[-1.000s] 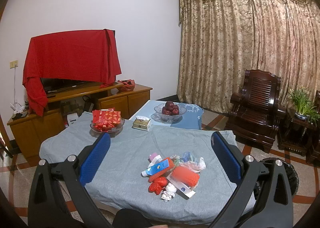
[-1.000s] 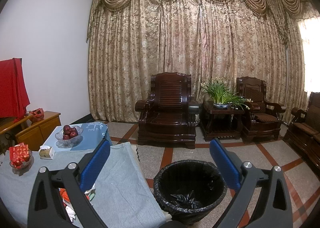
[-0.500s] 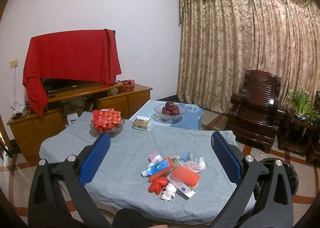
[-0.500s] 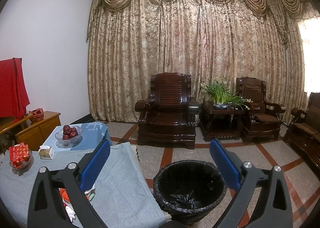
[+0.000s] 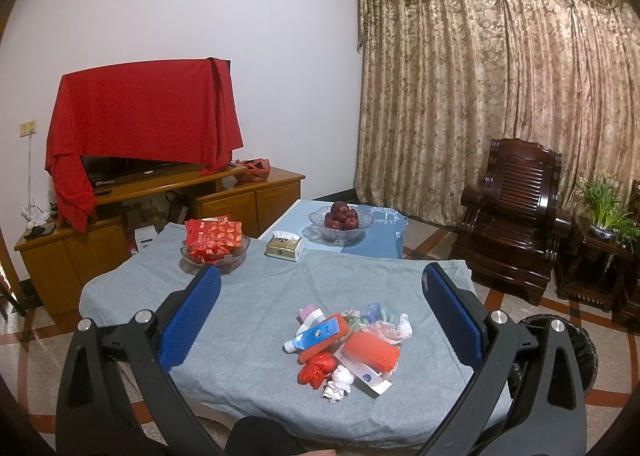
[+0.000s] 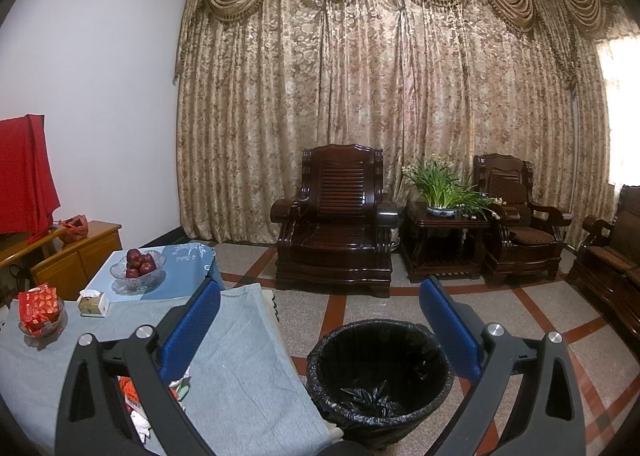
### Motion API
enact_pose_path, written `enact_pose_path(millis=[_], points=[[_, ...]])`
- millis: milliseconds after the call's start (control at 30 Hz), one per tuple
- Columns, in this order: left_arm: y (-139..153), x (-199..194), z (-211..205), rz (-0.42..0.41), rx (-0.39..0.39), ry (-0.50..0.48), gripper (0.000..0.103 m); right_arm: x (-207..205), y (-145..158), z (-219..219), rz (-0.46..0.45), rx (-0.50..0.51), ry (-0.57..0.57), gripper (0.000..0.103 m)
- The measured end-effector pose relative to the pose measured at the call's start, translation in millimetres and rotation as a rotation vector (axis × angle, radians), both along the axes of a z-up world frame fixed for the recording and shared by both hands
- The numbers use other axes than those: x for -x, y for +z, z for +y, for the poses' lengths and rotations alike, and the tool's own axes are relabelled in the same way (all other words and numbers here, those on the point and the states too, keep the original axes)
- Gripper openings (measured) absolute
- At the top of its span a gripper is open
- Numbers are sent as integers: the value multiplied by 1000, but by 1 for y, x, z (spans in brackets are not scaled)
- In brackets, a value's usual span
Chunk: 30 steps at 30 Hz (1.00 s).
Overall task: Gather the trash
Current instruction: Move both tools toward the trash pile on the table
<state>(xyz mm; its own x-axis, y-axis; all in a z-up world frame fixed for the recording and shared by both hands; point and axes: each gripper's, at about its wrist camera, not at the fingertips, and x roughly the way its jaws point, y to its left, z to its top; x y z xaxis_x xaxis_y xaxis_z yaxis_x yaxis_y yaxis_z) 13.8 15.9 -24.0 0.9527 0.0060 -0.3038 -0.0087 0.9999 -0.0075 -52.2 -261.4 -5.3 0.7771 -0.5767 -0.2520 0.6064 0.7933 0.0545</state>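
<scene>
Left wrist view: trash pile on the grey-clothed worktop, between the spread fingers of the empty left gripper; right wrist view alone shows the black-lined bin ahead of the released right gripper, beside armchairs.

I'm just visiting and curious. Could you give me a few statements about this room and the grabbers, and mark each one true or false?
1. The left gripper is holding a wrapper. False: it is open and holds nothing.
2. The trash pile lies on the grey tablecloth. True.
3. The bin stands on the table. False: it stands on the floor beside the table.
4. The glass bowl holds dark red fruit. True.
5. The right gripper is shut. False: it is open and empty.
</scene>
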Motion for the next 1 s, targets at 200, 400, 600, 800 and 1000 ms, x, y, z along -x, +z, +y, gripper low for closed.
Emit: enact_pose_path(millis=[200, 400, 600, 800, 1000], points=[[-2, -1, 2, 2, -1, 1, 98, -5, -4, 3, 4, 0, 3, 97], [-8, -5, 7, 16, -5, 12, 98, -6, -8, 9, 14, -1, 7, 97], [-19, -16, 9, 64, -24, 34, 98, -26, -19, 17, 57, 10, 77, 97], [-52, -42, 17, 165, -44, 30, 98, -61, -43, 30, 115, -37, 227, 97], [-92, -68, 39, 278, -39, 59, 98, -112, -86, 46, 230, -121, 395, 97]])
